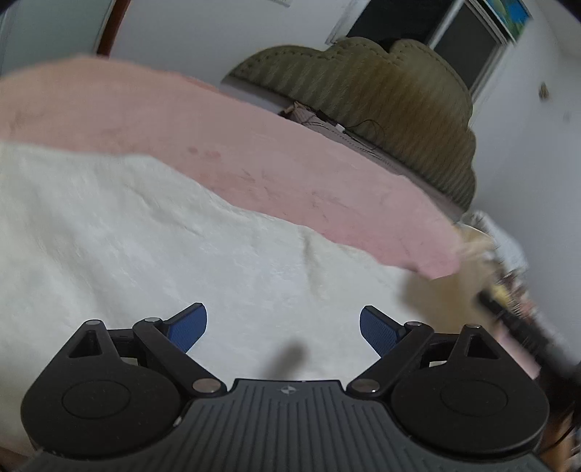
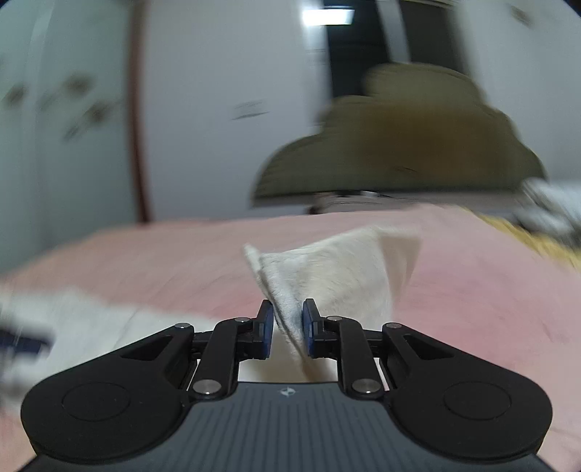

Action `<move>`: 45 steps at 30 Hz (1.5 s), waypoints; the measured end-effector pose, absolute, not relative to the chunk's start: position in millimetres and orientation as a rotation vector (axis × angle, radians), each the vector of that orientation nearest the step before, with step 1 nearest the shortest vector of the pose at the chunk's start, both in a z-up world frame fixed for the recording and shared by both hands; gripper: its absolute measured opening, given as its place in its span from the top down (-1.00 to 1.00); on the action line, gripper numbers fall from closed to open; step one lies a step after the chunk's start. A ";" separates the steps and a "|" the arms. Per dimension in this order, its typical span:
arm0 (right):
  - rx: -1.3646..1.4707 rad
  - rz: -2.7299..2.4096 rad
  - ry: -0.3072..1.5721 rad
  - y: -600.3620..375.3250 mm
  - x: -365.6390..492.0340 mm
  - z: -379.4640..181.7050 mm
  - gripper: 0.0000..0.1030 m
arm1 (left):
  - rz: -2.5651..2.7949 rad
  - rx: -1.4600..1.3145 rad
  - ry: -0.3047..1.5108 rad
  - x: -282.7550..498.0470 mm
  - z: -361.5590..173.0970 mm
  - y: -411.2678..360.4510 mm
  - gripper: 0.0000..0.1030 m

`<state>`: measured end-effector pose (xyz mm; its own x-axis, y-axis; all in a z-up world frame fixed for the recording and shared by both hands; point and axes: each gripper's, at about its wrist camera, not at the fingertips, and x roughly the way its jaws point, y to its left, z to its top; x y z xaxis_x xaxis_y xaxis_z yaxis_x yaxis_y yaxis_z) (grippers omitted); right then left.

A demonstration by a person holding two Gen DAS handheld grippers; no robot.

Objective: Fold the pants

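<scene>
My right gripper (image 2: 287, 323) pinches a raised fold of the white pants (image 2: 348, 276) over the pink bed (image 2: 145, 261). My left gripper (image 1: 283, 326) hovers wide open, empty, above the pants' near spread.

A pink blanket (image 1: 254, 159) covers the bed, with an olive padded headboard (image 1: 381, 94) behind, seemingly against a white wall (image 1: 189, 32).
</scene>
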<state>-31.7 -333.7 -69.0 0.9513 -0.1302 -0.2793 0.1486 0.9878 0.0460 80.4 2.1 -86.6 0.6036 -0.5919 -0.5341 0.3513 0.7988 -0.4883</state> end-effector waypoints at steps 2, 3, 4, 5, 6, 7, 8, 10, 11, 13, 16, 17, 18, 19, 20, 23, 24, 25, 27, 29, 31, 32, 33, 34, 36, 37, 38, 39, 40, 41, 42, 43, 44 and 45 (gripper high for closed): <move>-0.063 -0.061 0.327 -297.4 -24.0 -78.9 0.68 | -0.610 -0.433 0.777 86.5 -89.2 0.5 -0.82; -0.108 -0.028 0.351 -283.4 -21.3 -84.9 0.68 | -0.636 -0.461 0.792 89.5 -90.1 -2.1 -0.83; -0.141 -0.003 0.375 -273.0 -19.3 -90.3 0.68 | -0.660 -0.482 0.808 92.5 -91.1 -6.1 -0.85; -0.176 0.004 0.397 -265.2 -16.9 -94.4 0.68 | -0.681 -0.502 0.825 95.3 -92.3 -11.7 -0.86; -0.228 -0.009 0.412 -257.6 -16.0 -95.8 0.68 | -0.699 -0.520 0.839 98.3 -93.4 -17.1 -0.86; -0.269 -0.024 0.405 -252.4 -17.0 -95.4 0.64 | -0.717 -0.536 0.853 101.5 -94.4 -22.9 -0.88; -0.309 -0.032 0.404 -248.1 -18.4 -94.8 0.60 | -0.735 -0.553 0.870 104.6 -96.1 -29.9 -0.88; -0.394 -0.046 0.435 -239.4 -16.4 -97.6 -0.10 | -0.761 -0.590 0.902 110.4 -100.0 -41.2 -0.91; -0.435 -0.062 0.431 -235.3 -17.3 -101.3 -0.19 | -0.778 -0.608 0.923 114.0 -103.0 -47.3 -0.93; -0.469 -0.063 0.420 -230.7 -15.4 -104.8 -0.15 | -0.794 -0.640 0.973 118.8 -110.3 -59.1 -0.93; -0.434 -0.037 0.429 -235.4 -14.3 -103.8 0.49 | -0.791 -0.655 1.001 120.2 -115.6 -72.6 -0.96; -0.429 -0.036 0.427 -236.1 -14.9 -103.2 0.51 | -0.790 -0.664 1.007 122.1 -115.7 -76.1 -0.98; -0.419 -0.026 0.420 -238.8 -18.4 -103.2 0.62 | -0.791 -0.680 1.017 124.3 -116.4 -79.7 -0.99; -0.405 -0.019 0.412 -240.6 -20.3 -101.3 0.65 | -0.792 -0.702 1.031 127.2 -116.8 -83.5 -0.99; -0.379 -0.010 0.402 -243.1 -22.9 -98.5 0.67 | -0.792 -0.726 1.048 130.7 -118.1 -86.3 -0.99; -0.247 0.064 0.359 -255.5 -34.4 -80.1 0.70 | -0.772 -0.787 1.079 139.6 -119.3 -92.9 -0.99; -0.222 0.087 0.344 -257.4 -38.3 -74.7 0.70 | -0.772 -0.808 1.079 142.4 -119.6 -93.8 -0.97; -0.203 0.117 0.325 -259.1 -43.5 -68.7 0.70 | -0.776 -0.831 1.069 144.8 -119.4 -93.0 -0.87; -0.178 0.169 0.297 -258.3 -50.9 -60.2 0.70 | -0.797 -0.861 1.039 148.7 -116.5 -87.8 -0.29; -0.188 0.201 0.283 -250.8 -54.1 -54.9 0.70 | -0.769 -0.794 1.023 150.9 -109.1 -78.6 0.53; -0.219 0.221 0.278 -238.5 -53.0 -53.5 0.70 | -0.736 -0.691 0.956 146.2 -96.4 -64.3 0.66; -0.216 0.247 0.278 -231.7 -50.3 -53.1 0.70 | -0.712 -0.624 0.910 139.5 -87.0 -54.9 0.72; -0.212 0.271 0.276 -224.6 -47.7 -52.9 0.70 | -0.681 -0.550 0.863 132.3 -78.2 -47.3 0.74; -0.212 0.297 0.273 -215.5 -44.5 -52.2 0.70 | -0.643 -0.476 0.821 124.4 -70.5 -40.3 0.75; -0.222 0.355 0.263 -194.4 -37.6 -51.3 0.70 | -0.576 -0.343 0.736 109.1 -59.1 -23.9 0.75; -0.227 0.381 0.258 -184.0 -34.9 -51.3 0.70 | -0.538 -0.288 0.705 102.9 -55.9 -16.0 0.73; -0.230 0.404 0.258 -173.6 -31.0 -52.7 0.70 | -0.498 -0.232 0.682 98.8 -55.8 -9.2 0.59; -0.230 0.428 0.277 -163.7 -24.8 -56.0 0.70 | -0.456 -0.171 0.668 96.3 -58.6 -4.3 0.38; -0.234 0.453 0.321 -153.7 -16.8 -60.9 0.62 | -0.415 -0.107 0.669 96.2 -64.5 -1.6 0.05; -0.244 0.462 0.375 -145.4 -9.6 -66.9 0.58 | -0.355 -0.039 0.679 96.8 -72.2 1.4 -0.32; -0.258 0.460 0.422 -139.2 -5.6 -72.8 0.57 | -0.291 0.007 0.685 95.4 -79.6 8.4 -0.39; -0.272 0.461 0.459 -134.6 -5.4 -77.5 0.57 | -0.250 0.025 0.675 93.0 -84.9 14.9 -0.40; -0.279 0.464 0.459 -134.3 -10.0 -78.6 0.57 | -0.249 0.012 0.652 89.5 -87.7 24.9 -0.43; -0.265 0.476 0.453 -137.8 -15.7 -75.9 0.56 | -0.254 -0.018 0.639 87.2 -88.3 34.3 -0.43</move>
